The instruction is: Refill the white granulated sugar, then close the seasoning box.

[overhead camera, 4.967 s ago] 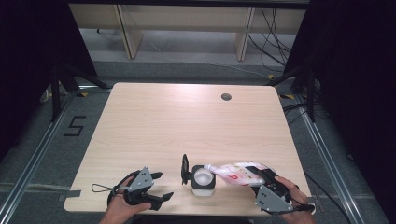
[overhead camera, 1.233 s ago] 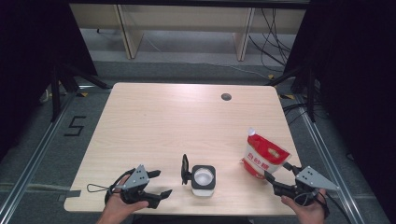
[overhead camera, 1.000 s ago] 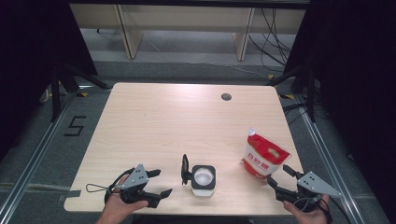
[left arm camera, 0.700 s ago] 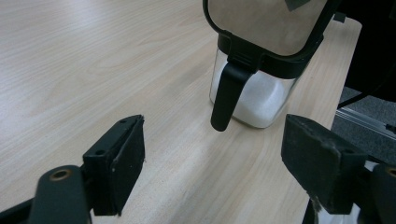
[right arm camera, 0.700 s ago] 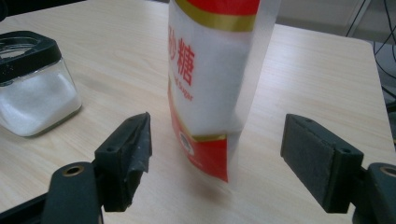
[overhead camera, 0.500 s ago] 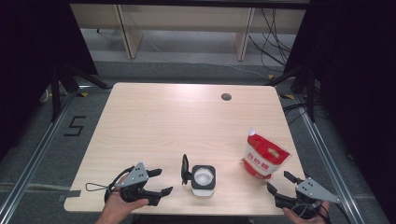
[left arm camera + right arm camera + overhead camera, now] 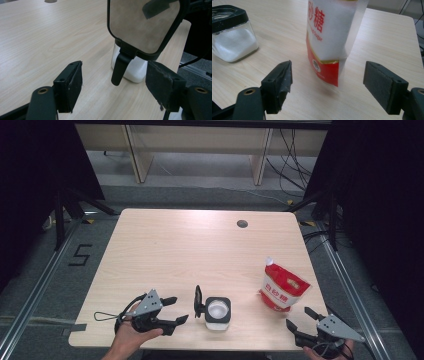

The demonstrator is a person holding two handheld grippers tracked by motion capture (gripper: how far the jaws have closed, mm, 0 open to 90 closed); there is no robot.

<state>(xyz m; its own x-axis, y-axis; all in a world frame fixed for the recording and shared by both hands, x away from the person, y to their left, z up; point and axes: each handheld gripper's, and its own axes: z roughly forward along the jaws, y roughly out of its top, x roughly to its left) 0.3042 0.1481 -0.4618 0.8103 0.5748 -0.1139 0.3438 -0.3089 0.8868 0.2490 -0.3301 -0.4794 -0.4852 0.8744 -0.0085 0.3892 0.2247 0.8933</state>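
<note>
Red-and-white sugar bag point(image 7: 282, 288) is standing upright near the table's point(image 7: 200, 245) right front corner, just ahead of the right gripper point(image 7: 311, 325), whose jaws are gaping wide and touching nothing. Left of the bag, well apart, a jar point(image 7: 218, 312) of white grains is sitting with its lid point(image 7: 198, 300) flipped up. The left gripper point(image 7: 175, 310) is resting beside that lid, jaws spread and empty.

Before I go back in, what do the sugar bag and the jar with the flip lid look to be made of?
The sugar bag looks like thin glossy plastic film: clear edge seam, white contents showing through, red print. The jar body seems clear glass or hard plastic, since the white fill shows through its wall; which one is unclear. Its collar and open lid look like matte black plastic, the lid's inner panel dull grey.
</note>
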